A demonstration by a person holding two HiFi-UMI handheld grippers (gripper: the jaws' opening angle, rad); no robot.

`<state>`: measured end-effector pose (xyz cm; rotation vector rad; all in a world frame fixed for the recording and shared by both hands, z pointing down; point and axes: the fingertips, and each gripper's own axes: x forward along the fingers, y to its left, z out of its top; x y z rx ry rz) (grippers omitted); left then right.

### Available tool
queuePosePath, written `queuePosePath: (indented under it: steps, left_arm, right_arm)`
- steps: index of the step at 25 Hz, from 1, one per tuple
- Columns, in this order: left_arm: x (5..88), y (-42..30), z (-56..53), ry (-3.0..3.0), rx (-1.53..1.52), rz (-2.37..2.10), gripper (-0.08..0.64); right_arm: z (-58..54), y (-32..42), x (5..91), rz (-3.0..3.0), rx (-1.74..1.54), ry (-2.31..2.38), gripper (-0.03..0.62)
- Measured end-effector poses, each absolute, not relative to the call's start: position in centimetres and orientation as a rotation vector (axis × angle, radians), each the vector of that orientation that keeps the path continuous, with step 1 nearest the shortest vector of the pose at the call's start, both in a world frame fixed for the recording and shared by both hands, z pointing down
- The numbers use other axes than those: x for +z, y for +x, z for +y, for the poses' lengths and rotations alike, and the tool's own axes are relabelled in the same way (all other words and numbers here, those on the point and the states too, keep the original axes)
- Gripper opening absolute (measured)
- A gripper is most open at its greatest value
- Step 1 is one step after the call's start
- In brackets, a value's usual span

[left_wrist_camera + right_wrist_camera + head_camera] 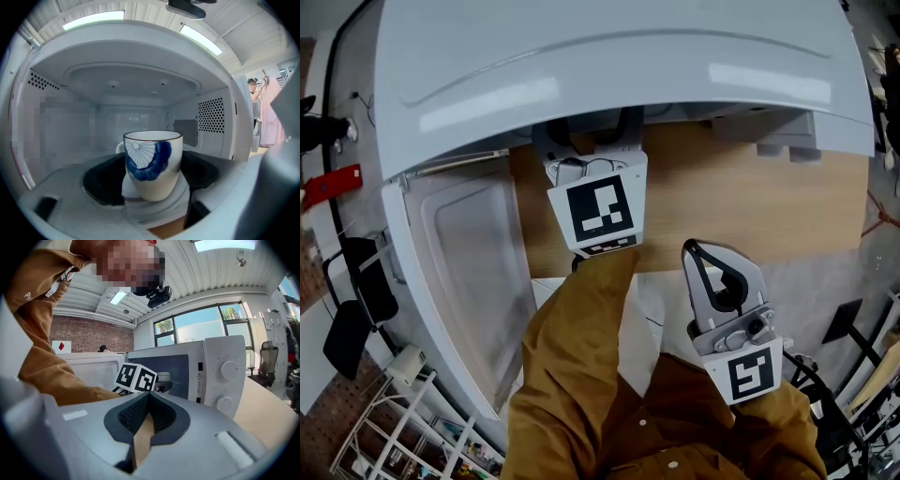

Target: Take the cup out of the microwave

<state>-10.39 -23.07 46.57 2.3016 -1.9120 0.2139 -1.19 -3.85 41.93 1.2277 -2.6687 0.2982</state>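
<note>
A white cup (151,180) with a blue fan pattern stands on the turntable inside the open microwave (609,66). My left gripper (152,159) reaches into the cavity with its jaws wide; the cup sits between the black pads (101,180), which lie close to its sides. From the head view only that gripper's marker cube (598,211) shows, under the microwave's top edge. My right gripper (703,258) hangs back in front of the microwave, shut and empty. The right gripper view also catches the cup (163,377) in the cavity.
The microwave door (469,272) is swung open to the left. The microwave rests on a wooden table (750,197). A wire rack (403,422) and black items (356,291) stand at lower left. The control knobs (229,369) face my right gripper.
</note>
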Motion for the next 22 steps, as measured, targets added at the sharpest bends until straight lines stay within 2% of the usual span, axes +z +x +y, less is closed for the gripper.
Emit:
queuePosePath:
  steps: [22]
  left_arm:
    - [42.5, -11.5, -14.4, 2.226, 0.086, -1.953, 0.36]
  right_arm:
    - [-5.8, 0.1, 39.4, -2.71, 0.265, 1.303, 0.006]
